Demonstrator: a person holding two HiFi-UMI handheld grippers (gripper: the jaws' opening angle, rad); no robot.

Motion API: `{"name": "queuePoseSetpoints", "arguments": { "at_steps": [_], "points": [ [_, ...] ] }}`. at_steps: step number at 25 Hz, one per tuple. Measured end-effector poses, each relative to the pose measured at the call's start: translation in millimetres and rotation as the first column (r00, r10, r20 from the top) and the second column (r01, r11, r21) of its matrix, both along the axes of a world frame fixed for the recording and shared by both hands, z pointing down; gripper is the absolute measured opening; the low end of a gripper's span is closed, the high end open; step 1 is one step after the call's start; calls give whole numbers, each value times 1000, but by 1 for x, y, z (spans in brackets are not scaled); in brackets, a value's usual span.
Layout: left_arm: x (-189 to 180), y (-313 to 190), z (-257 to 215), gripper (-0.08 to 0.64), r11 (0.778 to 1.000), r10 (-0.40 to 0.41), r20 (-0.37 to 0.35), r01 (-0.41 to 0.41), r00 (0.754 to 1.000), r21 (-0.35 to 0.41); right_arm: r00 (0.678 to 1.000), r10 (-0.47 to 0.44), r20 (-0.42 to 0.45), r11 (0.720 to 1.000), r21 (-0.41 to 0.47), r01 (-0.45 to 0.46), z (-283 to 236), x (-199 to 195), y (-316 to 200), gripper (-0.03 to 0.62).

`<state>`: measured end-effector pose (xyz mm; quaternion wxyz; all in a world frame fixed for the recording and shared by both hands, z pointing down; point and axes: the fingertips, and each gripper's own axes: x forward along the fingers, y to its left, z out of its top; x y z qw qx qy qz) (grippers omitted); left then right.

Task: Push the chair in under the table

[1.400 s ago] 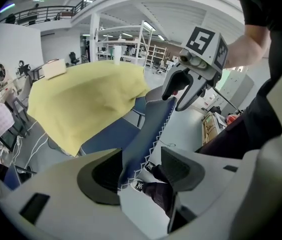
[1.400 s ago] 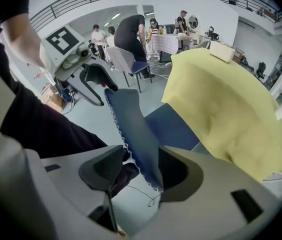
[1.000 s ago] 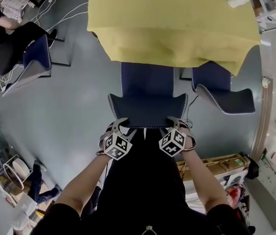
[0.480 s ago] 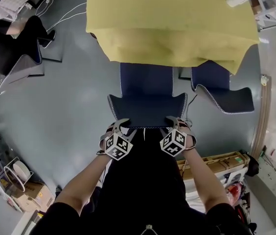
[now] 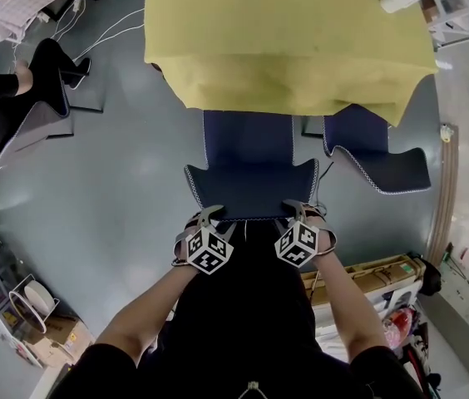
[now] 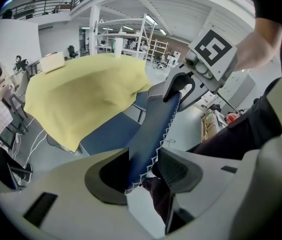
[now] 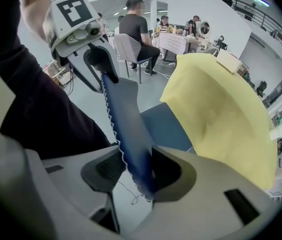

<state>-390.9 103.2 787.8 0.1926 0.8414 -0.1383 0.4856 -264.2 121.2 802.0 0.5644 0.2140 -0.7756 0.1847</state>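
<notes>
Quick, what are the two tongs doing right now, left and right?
Left tongs: just been closing, shut on the chair back.
Right tongs: just been closing, shut on the chair back too.

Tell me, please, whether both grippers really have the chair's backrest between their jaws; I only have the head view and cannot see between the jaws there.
Observer: Yes for the left gripper: the left gripper view shows the backrest with its stitched top edge filling the gap between the pads, and the jaws have just been closing.
Operator: And the right one?
Observer: The right gripper has just been closing too, with a pad on each face of the backrest.
Operator: Is anyone nearby?
Observer: The right gripper view shows a seated person off to the side of the yellow-covered table, back turned.
</notes>
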Motion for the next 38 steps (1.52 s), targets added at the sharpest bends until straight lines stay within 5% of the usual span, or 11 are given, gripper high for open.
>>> {"name": "queuePoseSetpoints", "arguments": {
  "at_steps": [38],
  "points": [
    [8, -135, -1, 175, 992, 54, -18, -51, 998, 114, 999, 26, -22, 996, 91, -24, 0, 7, -133, 156]
  ]
}}
